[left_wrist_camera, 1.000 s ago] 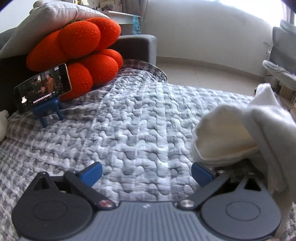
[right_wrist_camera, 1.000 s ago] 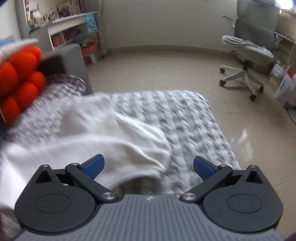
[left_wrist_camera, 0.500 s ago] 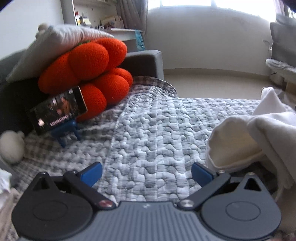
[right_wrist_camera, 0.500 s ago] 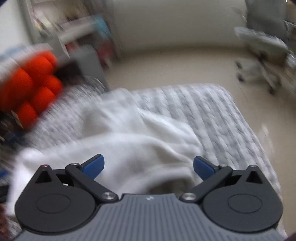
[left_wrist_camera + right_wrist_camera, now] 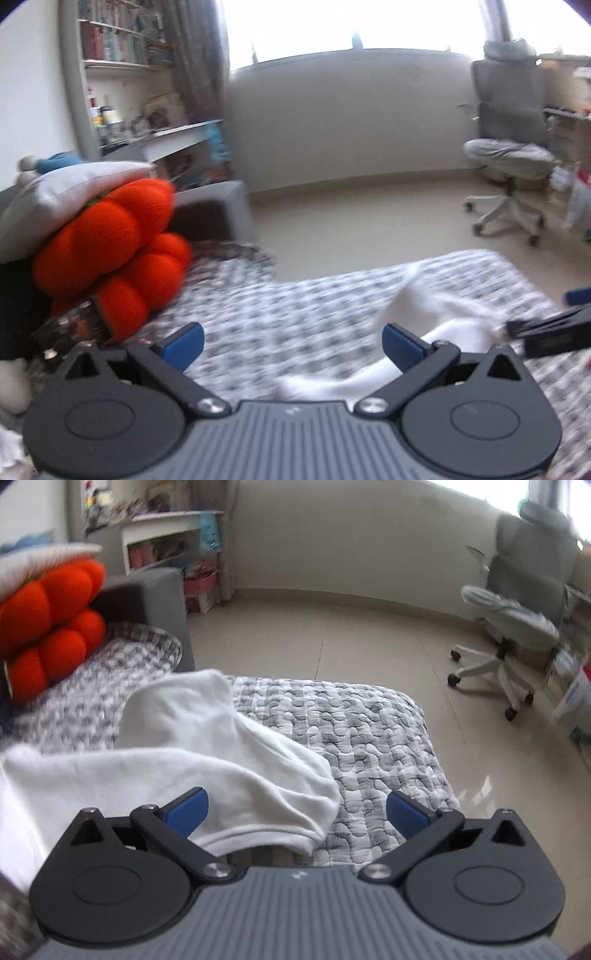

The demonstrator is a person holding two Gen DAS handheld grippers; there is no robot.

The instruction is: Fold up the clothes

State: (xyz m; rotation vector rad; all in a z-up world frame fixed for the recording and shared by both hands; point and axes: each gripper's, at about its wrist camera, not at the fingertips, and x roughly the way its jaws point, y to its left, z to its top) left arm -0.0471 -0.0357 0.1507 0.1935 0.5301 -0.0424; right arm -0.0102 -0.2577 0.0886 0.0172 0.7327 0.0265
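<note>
A white garment (image 5: 192, 760) lies rumpled on the grey checked quilt (image 5: 354, 734), one corner raised toward the orange cushion. In the right wrist view its hemmed edge rests just ahead of my right gripper (image 5: 297, 810), which is open and holds nothing. The left wrist view is blurred; the same white garment (image 5: 436, 325) sits to the right of my open left gripper (image 5: 291, 345), whose blue fingertips (image 5: 184, 341) stand wide apart above the quilt (image 5: 280, 314). The right gripper's dark finger (image 5: 554, 330) shows at the far right edge.
An orange lobed cushion (image 5: 114, 243) under a grey pillow (image 5: 70, 184) rests against the grey sofa arm (image 5: 147, 598) at the left. A phone (image 5: 70, 328) sits below it. A grey office chair (image 5: 517, 616) and shelves (image 5: 166, 535) stand across the tiled floor.
The left gripper has lifted and tilted up, so the room and window fill its view. The right gripper's view has steadied over the white garment. Both grippers stayed open.
</note>
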